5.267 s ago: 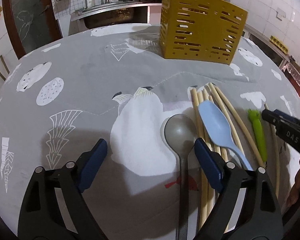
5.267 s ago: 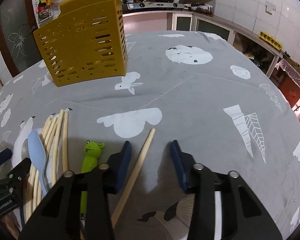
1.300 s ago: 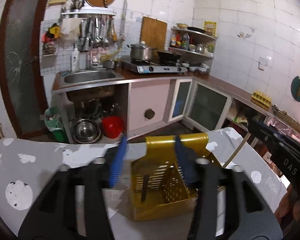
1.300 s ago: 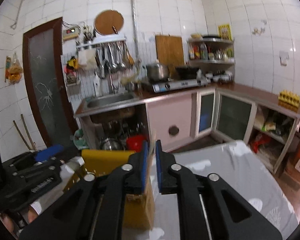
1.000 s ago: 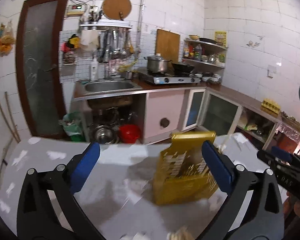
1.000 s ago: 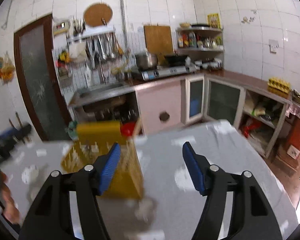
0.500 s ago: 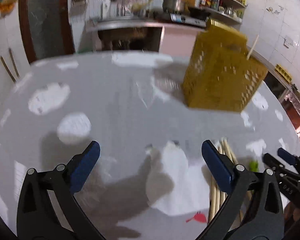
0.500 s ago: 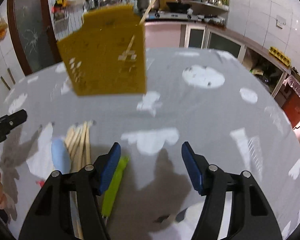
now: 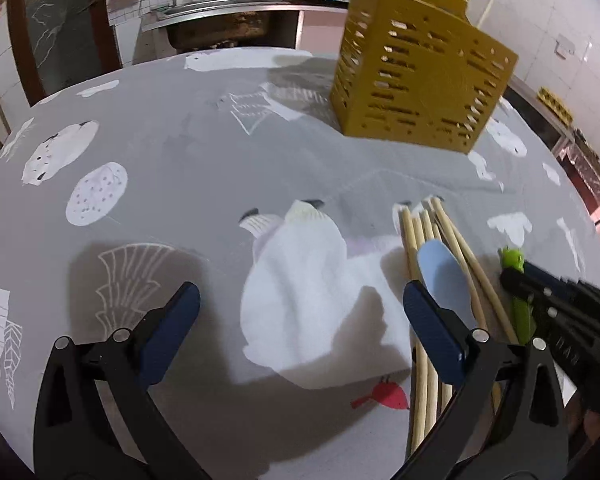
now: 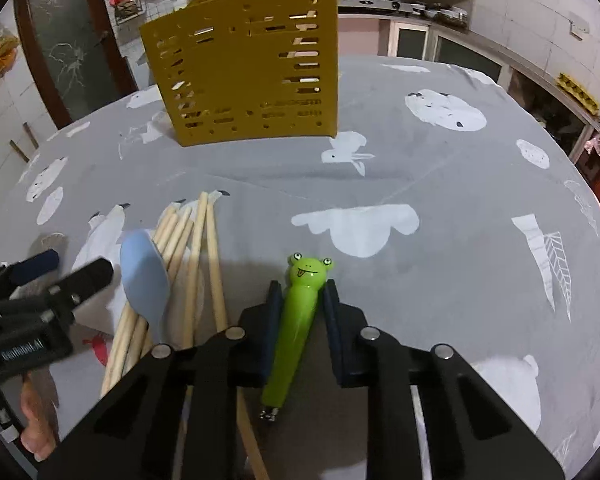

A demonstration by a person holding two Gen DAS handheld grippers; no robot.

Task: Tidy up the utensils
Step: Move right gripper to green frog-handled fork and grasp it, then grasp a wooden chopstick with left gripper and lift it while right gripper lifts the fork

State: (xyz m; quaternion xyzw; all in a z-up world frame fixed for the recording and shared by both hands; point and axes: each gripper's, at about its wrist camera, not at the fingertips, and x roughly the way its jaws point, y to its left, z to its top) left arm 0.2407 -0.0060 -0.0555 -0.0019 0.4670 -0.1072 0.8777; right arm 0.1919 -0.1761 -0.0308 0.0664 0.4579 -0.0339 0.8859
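Note:
A yellow slotted utensil holder (image 9: 420, 76) (image 10: 248, 60) stands at the far side of the table, with a wooden chopstick (image 9: 487, 8) sticking out of it. Several wooden chopsticks (image 10: 188, 264) (image 9: 424, 248) lie in a bundle under a light blue spoon (image 10: 144, 276) (image 9: 444, 276). My right gripper (image 10: 299, 300) has closed its jaws against both sides of a green frog-headed utensil (image 10: 300, 312) lying on the cloth; that gripper also shows in the left wrist view (image 9: 518, 276). My left gripper (image 9: 300, 320) is open and empty, low over the cloth left of the bundle.
The round table carries a grey patterned cloth (image 9: 180, 152) (image 10: 460, 208). Behind it are a sink counter (image 9: 220, 4), a stove with pots and cabinets (image 10: 420, 40). The table edge curves away at the right (image 10: 580, 184).
Both grippers came down from the holder, where a chopstick and the grey spoon were left, to the cloth. The right gripper has closed around the green frog utensil; the left stays open.

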